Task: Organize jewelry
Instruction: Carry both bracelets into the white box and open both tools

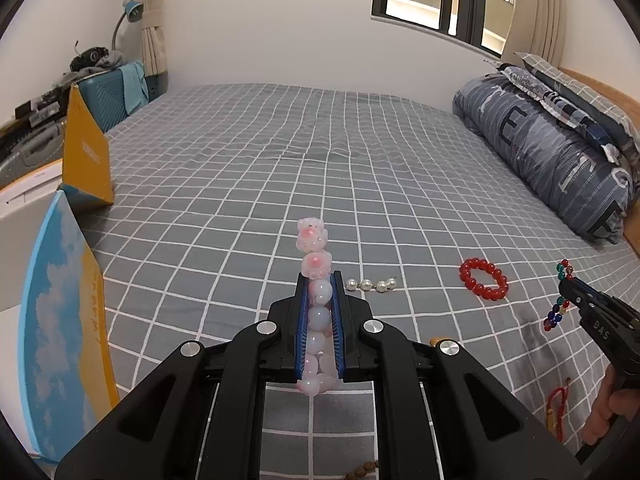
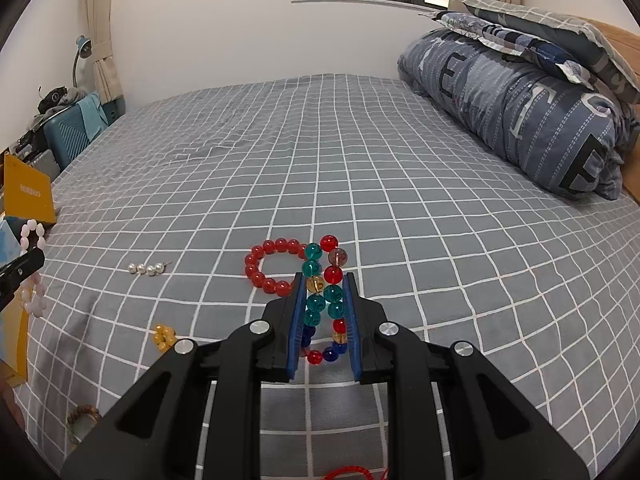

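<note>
Pink bead bracelet [image 1: 316,312]: pale pink and milky beads with two flower-shaped charms at the far end, pinched flat between the blue pads of the left gripper [image 1: 319,284], whose jaws are nearly closed on it; held clear above the bed.

Multicoloured bead bracelet [image 2: 325,300]: teal, red, amber and dark blue glass beads, clamped between the pads of the right gripper [image 2: 323,280]; jaws narrow, loop squeezed into two rows, top beads standing past the fingertips. A hand [image 1: 608,412] grips the handle of this tool at the right edge of the left view.

Red bead bracelet [image 2: 270,266]: round loop lying flat on the bedsheet [image 2: 360,160], just beyond the right gripper's tips.

Pearl string [image 2: 146,269]: four white beads in a short row, on the sheet left of the red loop.

Amber bead cluster [image 2: 164,337]: small, on the sheet near the left side of the right gripper.

Wooden bead bracelet [image 2: 83,416]: brown, low left, partly hidden.

Red cord [image 1: 556,412]: thin loop on the sheet by the hand.

Surroundings: grey checked sheet, rolled blue quilt [image 2: 520,120] at the head, yellow-and-blue box [image 1: 86,152] open at the left edge.
</note>
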